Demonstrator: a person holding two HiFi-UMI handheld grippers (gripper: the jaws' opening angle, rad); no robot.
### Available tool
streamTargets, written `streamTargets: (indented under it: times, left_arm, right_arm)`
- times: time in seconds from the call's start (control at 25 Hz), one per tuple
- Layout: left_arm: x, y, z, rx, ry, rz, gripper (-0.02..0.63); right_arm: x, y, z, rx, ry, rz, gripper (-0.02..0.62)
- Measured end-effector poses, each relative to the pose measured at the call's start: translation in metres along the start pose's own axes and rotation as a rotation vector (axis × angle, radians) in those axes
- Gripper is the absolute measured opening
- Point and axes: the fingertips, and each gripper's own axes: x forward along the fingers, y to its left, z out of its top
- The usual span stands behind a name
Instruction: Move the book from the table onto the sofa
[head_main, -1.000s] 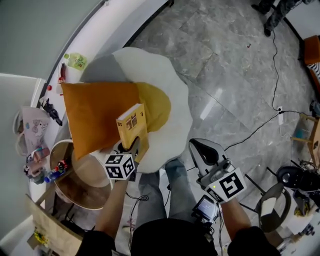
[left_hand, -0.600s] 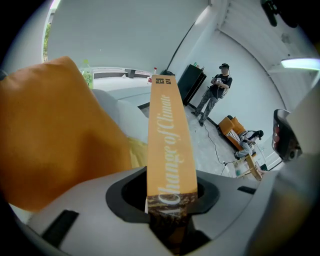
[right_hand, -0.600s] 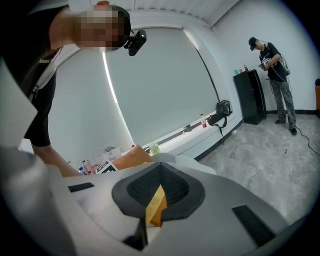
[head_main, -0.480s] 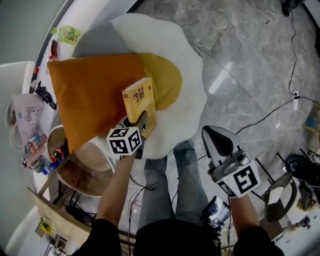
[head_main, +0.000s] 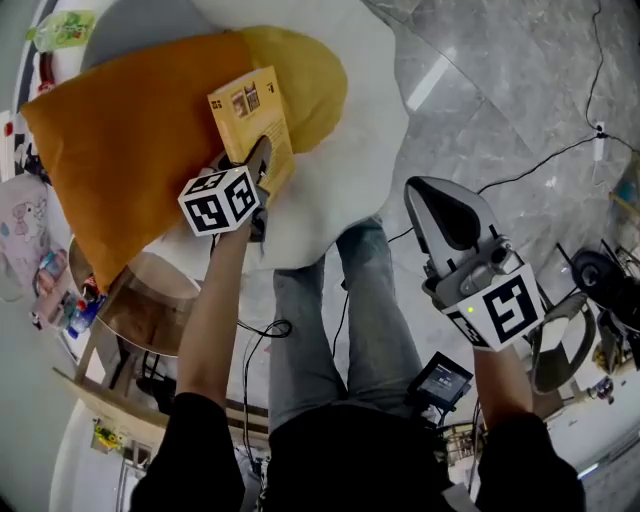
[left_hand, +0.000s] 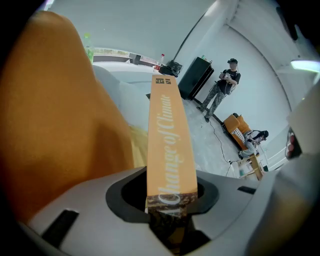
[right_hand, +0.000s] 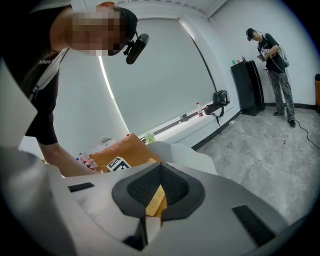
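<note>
The yellow-orange book stands on edge over the white egg-shaped sofa, between its yellow yolk part and the orange cushion. My left gripper is shut on the book's lower end. In the left gripper view the spine runs up from between the jaws of my left gripper. My right gripper hangs apart at the right over the floor, shut and empty. In the right gripper view the book shows through the hollow of my right gripper.
A round wooden table with small items at its left stands beside the sofa. Cables run over the grey stone floor at the right. A person stands far off near a black cabinet.
My left gripper has sunk with the book toward the sofa, close beside the orange cushion. My right gripper has dropped too, staying shut and empty.
</note>
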Motion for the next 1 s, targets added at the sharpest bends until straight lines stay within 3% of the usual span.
streamTargets:
  times: [0.52,1.0]
  left_arm:
    - [0.072,0.023,-0.008,0.021,0.042,-0.009,0.153]
    - [0.098,0.03,-0.026,0.012,0.108,0.022,0.155]
  right_arm:
    - [0.016,-0.019,-0.044,0.064,0.013,-0.034,0.006]
    - [0.014,-0.022,-0.054,0.068,0.021,-0.043,0.006]
